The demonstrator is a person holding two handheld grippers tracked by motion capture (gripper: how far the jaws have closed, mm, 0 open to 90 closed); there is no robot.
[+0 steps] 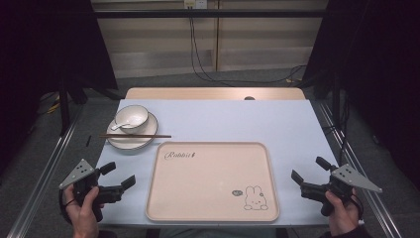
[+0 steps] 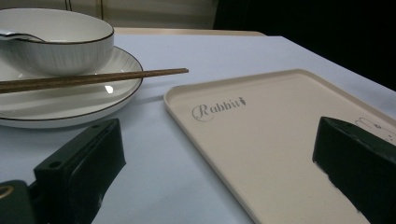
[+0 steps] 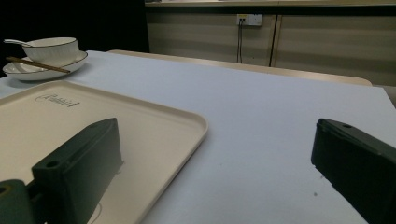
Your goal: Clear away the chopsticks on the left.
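Left gripper (image 1: pixel 121 174) low at the near left corner of the table (image 1: pixel 277 119), jaws spread wide, nothing between them, just beside the tray's (image 1: pixel 158 198) left edge. Right gripper (image 1: pixel 310 172) on the far side of the tray, jaws likewise wide apart and empty. Tray flat and bare at the near middle. Beyond its left corner, a plate (image 1: pixel 143 141) carrying a bowl (image 1: pixel 138 115) with a spoon (image 1: pixel 121 125) inside; chopsticks (image 1: pixel 134 136) lying across the plate's rim.

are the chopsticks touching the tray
Apart. The left gripper view shows the chopsticks resting across the plate, their tips ending over bare table short of the tray rim.
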